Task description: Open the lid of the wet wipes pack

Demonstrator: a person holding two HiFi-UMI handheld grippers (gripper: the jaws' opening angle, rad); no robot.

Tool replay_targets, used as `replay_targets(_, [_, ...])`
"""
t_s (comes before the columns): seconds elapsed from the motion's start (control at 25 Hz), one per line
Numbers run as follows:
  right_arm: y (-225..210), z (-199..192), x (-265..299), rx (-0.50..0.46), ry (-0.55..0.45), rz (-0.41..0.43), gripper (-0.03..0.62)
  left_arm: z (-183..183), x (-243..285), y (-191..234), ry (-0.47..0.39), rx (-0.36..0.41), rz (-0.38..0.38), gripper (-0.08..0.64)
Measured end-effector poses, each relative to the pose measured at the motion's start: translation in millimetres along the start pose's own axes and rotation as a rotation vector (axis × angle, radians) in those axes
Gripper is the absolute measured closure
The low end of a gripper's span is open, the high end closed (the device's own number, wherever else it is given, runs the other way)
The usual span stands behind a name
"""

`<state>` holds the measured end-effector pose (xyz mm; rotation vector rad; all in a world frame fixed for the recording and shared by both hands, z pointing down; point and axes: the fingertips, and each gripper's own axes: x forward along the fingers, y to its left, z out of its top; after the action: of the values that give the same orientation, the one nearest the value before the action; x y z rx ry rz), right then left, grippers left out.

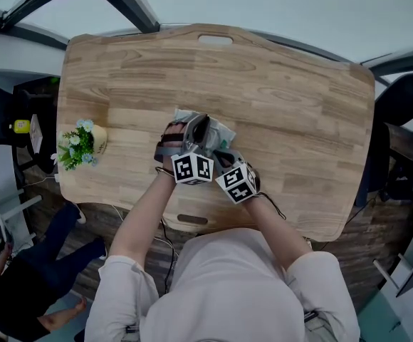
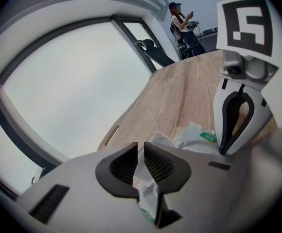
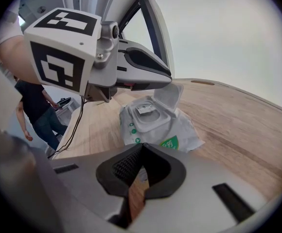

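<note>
The white flip lid (image 3: 172,95) of the green-printed white plastic wet wipes pack (image 3: 177,130) on the pale wooden table (image 1: 299,120) is seen raised, so the task is judged done, its film pinched by the narrow left gripper (image 2: 140,149), the right gripper (image 3: 142,146) closed empty.

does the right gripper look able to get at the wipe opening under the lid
Probably yes: the lid stands flipped up, so the opening faces the right gripper with nothing between. The left gripper pinches the wrapper of the pack, clear of it. Right jaws are shut.
</note>
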<state>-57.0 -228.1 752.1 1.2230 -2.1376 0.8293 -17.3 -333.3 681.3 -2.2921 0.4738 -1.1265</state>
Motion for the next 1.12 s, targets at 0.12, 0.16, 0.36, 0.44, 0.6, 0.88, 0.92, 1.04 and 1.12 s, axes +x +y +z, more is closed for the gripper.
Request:
replay_targets(0.12, [0,0,-1,0.004,-0.014,0.009,0.584,-6,7,2,0.020,-0.067,-0.017,0.511])
replay_targets(0.16, [0,0,-1,0.006,-0.017,0.013,0.584,-11,9,3,0.031,-0.097,-0.023,0.512])
replay_targets(0.36, [0,0,0,0.012,-0.024,0.024,0.584,-30,15,6,0.075,-0.196,-0.036,0.518])
replay_targets(0.44, [0,0,0,0.013,-0.026,0.027,0.584,-33,17,6,0.084,-0.237,-0.047,0.521])
replay_targets(0.6, [0,0,0,0.015,-0.029,0.030,0.584,-37,24,4,0.104,-0.355,-0.087,0.528])
replay_targets(0.88, [0,0,0,0.016,-0.033,0.032,0.584,-45,34,-2,0.152,-0.542,-0.166,0.534])
replay_targets(0.92, [0,0,0,0.016,-0.033,0.033,0.584,-45,34,-2,0.154,-0.555,-0.171,0.535])
replay_targets(1.04, [0,0,0,0.013,-0.034,0.034,0.584,-46,35,-3,0.158,-0.570,-0.177,0.535])
replay_targets(1.12, [0,0,0,0.010,-0.034,0.033,0.584,-46,35,-3,0.160,-0.577,-0.178,0.535])
